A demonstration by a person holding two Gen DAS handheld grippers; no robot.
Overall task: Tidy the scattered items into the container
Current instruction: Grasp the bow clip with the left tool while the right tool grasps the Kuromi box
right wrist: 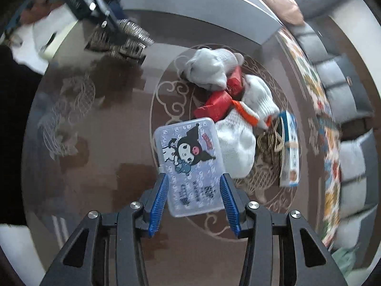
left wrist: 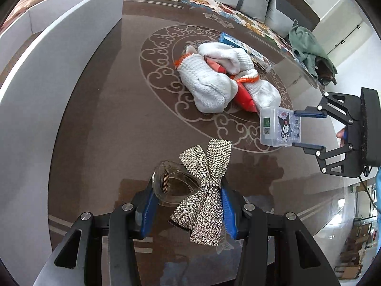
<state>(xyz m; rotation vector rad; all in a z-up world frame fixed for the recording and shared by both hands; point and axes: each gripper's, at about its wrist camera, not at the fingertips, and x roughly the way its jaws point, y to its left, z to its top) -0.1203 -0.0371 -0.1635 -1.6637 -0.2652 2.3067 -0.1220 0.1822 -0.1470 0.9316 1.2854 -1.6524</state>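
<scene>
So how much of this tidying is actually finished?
Nothing can be seen put away yet; the white container's inside is hidden. In hand: the left gripper holds a sparkly bow hair clip, and the right gripper holds a clear cartoon box. Left on the table: white gloves, red packets and a blue box.

The glossy brown bench [left wrist: 100, 124] bore a pale scrollwork medallion at its middle. On the medallion lay a heap of white knit gloves [left wrist: 214, 81] with orange cuffs, red packets [left wrist: 245, 97] tucked among them, and a blue-and-white carton [right wrist: 289, 147] just beside the heap. A white box [left wrist: 59, 31] stood at the bench's edge.
</scene>
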